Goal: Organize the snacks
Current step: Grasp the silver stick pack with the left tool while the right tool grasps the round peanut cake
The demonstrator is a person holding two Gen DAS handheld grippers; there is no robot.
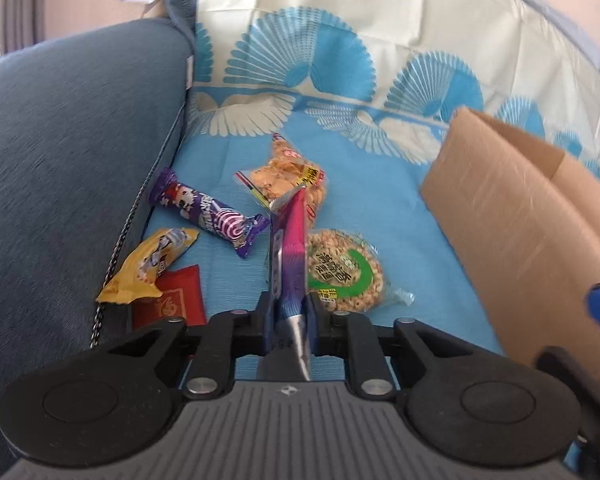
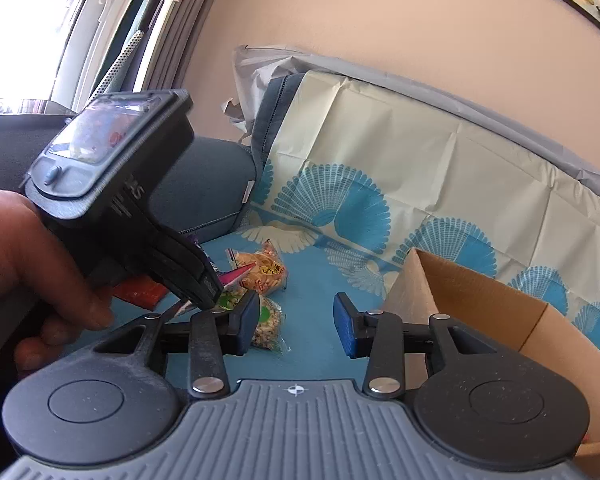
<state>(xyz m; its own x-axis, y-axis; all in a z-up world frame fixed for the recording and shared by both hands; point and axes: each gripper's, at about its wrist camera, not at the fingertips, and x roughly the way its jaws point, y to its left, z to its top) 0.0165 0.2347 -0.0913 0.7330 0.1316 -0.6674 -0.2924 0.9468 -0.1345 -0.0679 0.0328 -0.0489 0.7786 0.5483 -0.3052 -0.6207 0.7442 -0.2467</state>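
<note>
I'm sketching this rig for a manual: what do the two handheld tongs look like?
Both match: a ribbed grey body, two round black discs, black linkage bars with silver rivets, and blue pads. The left tongs and right tongs each carry a small crosshair mark. Seen from the right wrist, the left unit has a glossy screen on top.

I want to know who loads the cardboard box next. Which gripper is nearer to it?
Right. The right gripper hangs open beside the cardboard box, its right finger at the box's near wall. The left gripper is farther off, shut on a pink-purple packet over the snack pile.
</note>
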